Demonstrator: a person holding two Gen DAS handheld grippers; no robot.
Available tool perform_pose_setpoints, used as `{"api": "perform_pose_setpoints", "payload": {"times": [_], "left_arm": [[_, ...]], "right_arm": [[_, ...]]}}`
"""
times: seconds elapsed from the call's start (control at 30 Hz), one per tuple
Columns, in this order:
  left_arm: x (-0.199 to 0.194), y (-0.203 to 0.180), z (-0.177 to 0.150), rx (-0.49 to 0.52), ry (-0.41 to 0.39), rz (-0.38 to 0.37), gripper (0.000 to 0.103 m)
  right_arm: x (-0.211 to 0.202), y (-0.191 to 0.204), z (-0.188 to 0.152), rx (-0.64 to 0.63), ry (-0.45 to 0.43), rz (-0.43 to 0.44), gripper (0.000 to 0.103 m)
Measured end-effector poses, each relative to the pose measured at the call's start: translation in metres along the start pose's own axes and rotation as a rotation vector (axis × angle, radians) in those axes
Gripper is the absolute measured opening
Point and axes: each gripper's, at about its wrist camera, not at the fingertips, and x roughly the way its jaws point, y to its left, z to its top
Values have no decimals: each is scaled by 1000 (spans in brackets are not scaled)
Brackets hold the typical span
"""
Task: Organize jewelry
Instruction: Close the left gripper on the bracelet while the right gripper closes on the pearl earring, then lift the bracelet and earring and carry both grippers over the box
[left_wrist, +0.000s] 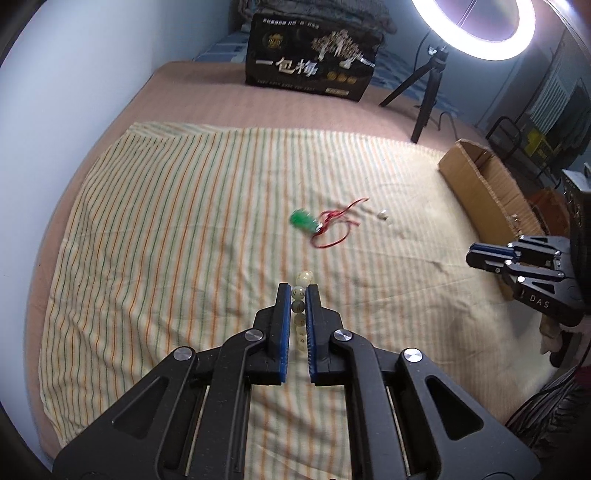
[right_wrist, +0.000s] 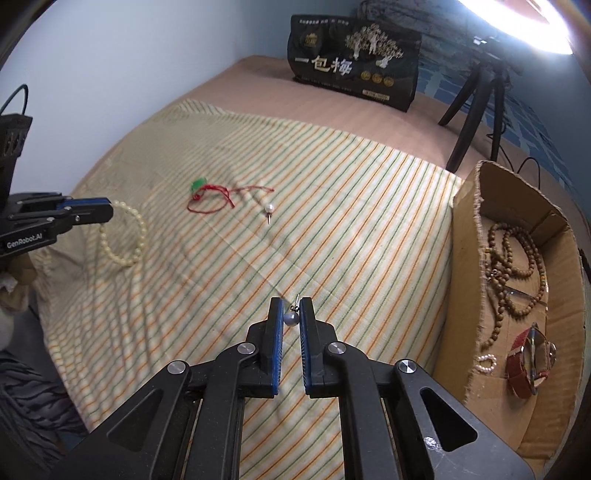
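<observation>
Left gripper (left_wrist: 296, 291): my fingers are pinched on a pale bead bracelet (left_wrist: 300, 295), just below frame centre; the right wrist view shows its loop hanging free at left, so it is lifted clear of the cloth.
Right gripper (right_wrist: 291, 309): my fingers are clamped on a grey pearl earring (right_wrist: 290, 318), its post pointing up and away; gripping the bead rather than the thin post likely gives a surer hold.
Cardboard box (right_wrist: 465, 236): right edge of the right wrist view, open-topped; it already holds brown prayer beads (right_wrist: 517, 258), a red-strapped watch (right_wrist: 528, 365) and a small pearl loop (right_wrist: 485, 362), so I judge it the collecting place.
Still on the striped cloth (right_wrist: 332, 221): a green pendant on red cord (left_wrist: 306, 221) and a white pearl earring (right_wrist: 269, 210), near each other above centre.
Step in hand: both pieces probably go to the box next.
</observation>
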Motion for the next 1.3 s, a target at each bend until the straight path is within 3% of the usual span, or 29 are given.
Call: {"api": "perform_pose_setpoints", "payload": {"times": [0.47,0.8,1.3], "left_arm": [[-42,-40,24,-8,-124,-106,5],[-54,-95,53,34,-201,-190,5],[-38,-192,75,127,-213,-297,5]], "right_arm": [[-54,-8,-9,22,-102,9,7],[-97,-40,-27,76,-175,-14,7],[-133,-103,-61,194,-216,-104,7]]}}
